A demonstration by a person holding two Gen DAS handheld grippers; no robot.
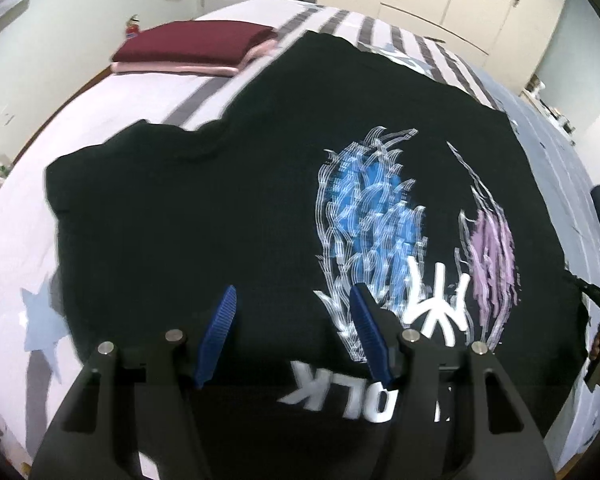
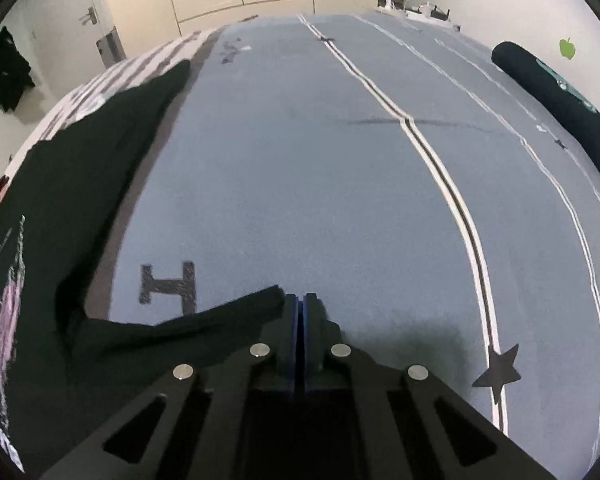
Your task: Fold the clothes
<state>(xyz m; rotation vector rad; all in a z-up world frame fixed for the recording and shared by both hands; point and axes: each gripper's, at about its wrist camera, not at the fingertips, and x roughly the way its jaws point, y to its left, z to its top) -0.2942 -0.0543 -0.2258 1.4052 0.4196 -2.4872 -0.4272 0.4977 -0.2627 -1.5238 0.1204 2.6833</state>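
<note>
A black T-shirt (image 1: 204, 216) with a blue and pink print and white letters lies spread flat on the bed, filling most of the left wrist view. My left gripper (image 1: 293, 289) hovers over its near part, jaws open, the blue pads (image 1: 220, 328) apart with only flat cloth below them. In the right wrist view the same shirt (image 2: 72, 184) runs along the left side, and a strip of its edge (image 2: 204, 320) stretches across to my right gripper (image 2: 301, 300). That gripper is shut, with the black cloth pinched at its pads.
A folded maroon and pink stack (image 1: 196, 46) sits at the far left of the bed. The blue bedspread (image 2: 300, 160) carries white stripes and a dark star (image 2: 498, 374). A dark roll (image 2: 556, 108) lies at the right edge. Wardrobe doors stand behind.
</note>
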